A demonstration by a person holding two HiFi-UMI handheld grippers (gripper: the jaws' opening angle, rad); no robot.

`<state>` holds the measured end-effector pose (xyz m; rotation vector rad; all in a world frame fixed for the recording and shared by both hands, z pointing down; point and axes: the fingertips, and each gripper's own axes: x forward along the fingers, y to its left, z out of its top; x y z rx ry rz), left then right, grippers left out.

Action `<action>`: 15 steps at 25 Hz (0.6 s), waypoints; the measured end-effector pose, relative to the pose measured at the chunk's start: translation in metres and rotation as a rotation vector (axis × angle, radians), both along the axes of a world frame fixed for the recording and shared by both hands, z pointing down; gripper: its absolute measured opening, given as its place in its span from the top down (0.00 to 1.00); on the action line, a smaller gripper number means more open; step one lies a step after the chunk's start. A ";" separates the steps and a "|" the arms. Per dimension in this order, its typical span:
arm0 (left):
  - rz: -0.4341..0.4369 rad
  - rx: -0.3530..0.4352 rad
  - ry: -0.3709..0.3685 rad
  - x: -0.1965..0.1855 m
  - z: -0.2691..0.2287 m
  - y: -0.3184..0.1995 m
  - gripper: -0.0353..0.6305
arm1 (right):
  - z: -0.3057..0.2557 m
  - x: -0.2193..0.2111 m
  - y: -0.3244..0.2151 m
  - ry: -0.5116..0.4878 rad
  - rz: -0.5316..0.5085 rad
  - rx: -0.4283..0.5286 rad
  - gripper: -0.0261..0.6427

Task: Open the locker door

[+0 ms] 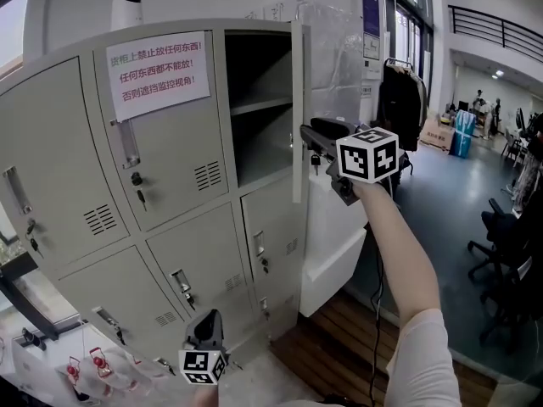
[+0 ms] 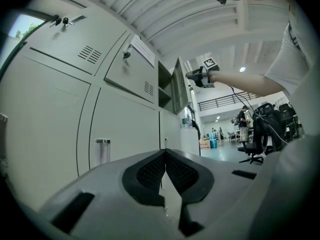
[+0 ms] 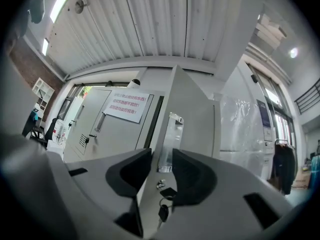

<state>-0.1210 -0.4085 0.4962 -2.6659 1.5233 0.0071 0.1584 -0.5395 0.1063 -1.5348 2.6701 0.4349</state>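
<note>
Head view, and the locker door [image 1: 297, 117] is already swung wide, standing edge-on right at the tips of the right gripper [image 1: 307, 134], with the bare compartment [image 1: 259, 100] and its shelf just beyond those tips. The task looks all but done from here.

Over to the right gripper view: the jaws have a narrow gap, and the door's chrome handle [image 3: 167, 141] stands upright in that gap, so I read them as nipped onto it. The keys [image 3: 162, 211] dangle from the lock just below the tips, clear of the pads.

The left gripper [image 1: 210, 319] hangs low, well under the right one, pointing up at the lower lockers. Its own view shows the pads pressed tip to tip with nothing between them. It is idle.

How will this door handle? My read is thin sheet steel, light and stiff, swinging freely on its hinges, so a gentle pull along the arc should be plenty. The painted face looks smooth and offers no purchase, which makes the handle the one sensible hold. Avoid the keys, which would only swing and could twist in the lock. The risk I see is the jaws sliding off the polished handle if the pull runs across it.
</note>
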 end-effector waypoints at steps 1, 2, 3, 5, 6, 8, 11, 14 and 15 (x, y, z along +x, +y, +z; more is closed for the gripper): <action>0.012 -0.001 0.001 0.005 0.001 0.000 0.93 | 0.000 0.006 0.003 0.007 0.013 0.002 0.78; 0.024 -0.003 0.002 0.009 0.002 0.001 0.93 | 0.000 0.011 0.006 0.015 0.027 0.005 0.78; 0.034 -0.005 0.002 0.013 0.002 0.001 0.93 | 0.000 0.016 0.009 0.022 0.039 0.008 0.79; 0.053 -0.005 0.002 0.020 0.003 0.000 0.93 | 0.001 0.027 0.014 0.023 0.066 0.011 0.82; 0.061 -0.004 0.002 0.024 0.002 0.000 0.93 | 0.001 0.034 0.016 0.017 0.083 0.009 0.82; 0.077 -0.002 0.006 0.030 0.001 -0.001 0.93 | 0.002 0.049 0.019 0.003 0.117 0.003 0.83; 0.103 -0.009 0.022 0.039 0.001 -0.001 0.93 | 0.003 0.073 0.024 -0.008 0.181 -0.001 0.86; 0.128 -0.010 0.020 0.049 0.001 0.000 0.93 | 0.005 0.103 0.027 -0.032 0.269 -0.005 0.92; 0.136 -0.009 0.019 0.052 0.002 0.000 0.93 | 0.006 0.112 0.028 -0.046 0.293 -0.006 0.93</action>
